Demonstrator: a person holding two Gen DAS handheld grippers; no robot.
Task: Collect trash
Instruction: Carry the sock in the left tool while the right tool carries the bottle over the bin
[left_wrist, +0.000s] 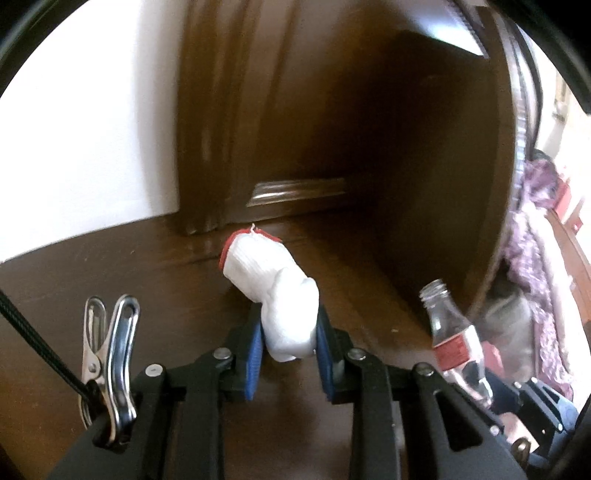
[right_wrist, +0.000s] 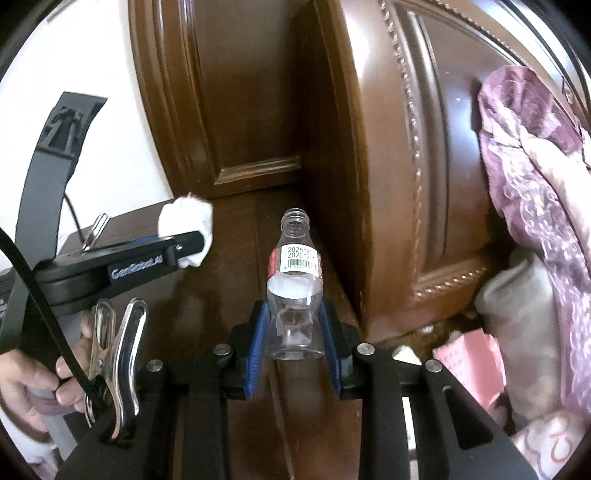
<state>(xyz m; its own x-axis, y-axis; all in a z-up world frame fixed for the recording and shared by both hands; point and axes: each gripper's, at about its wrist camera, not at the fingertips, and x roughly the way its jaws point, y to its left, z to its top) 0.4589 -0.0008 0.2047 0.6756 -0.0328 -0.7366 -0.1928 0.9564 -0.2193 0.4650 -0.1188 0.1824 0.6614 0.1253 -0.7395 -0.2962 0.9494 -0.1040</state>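
I am working over a dark brown wooden floor (left_wrist: 92, 295) in a corner, between a carved wooden cabinet (right_wrist: 388, 166) and a white wall (left_wrist: 92, 129). My left gripper (left_wrist: 290, 334) is clamped on a crumpled white cloth glove with a red cuff (left_wrist: 273, 280), lifted off the boards. My right gripper (right_wrist: 293, 332) pinches the base of a clear, capless plastic bottle with a red label (right_wrist: 295, 280). Both pieces look collected; dropping them off remains, I judge. No bin shows anywhere. Pink lacy fabric (right_wrist: 535, 166) covers the right side, and whatever lies beneath it is hidden.
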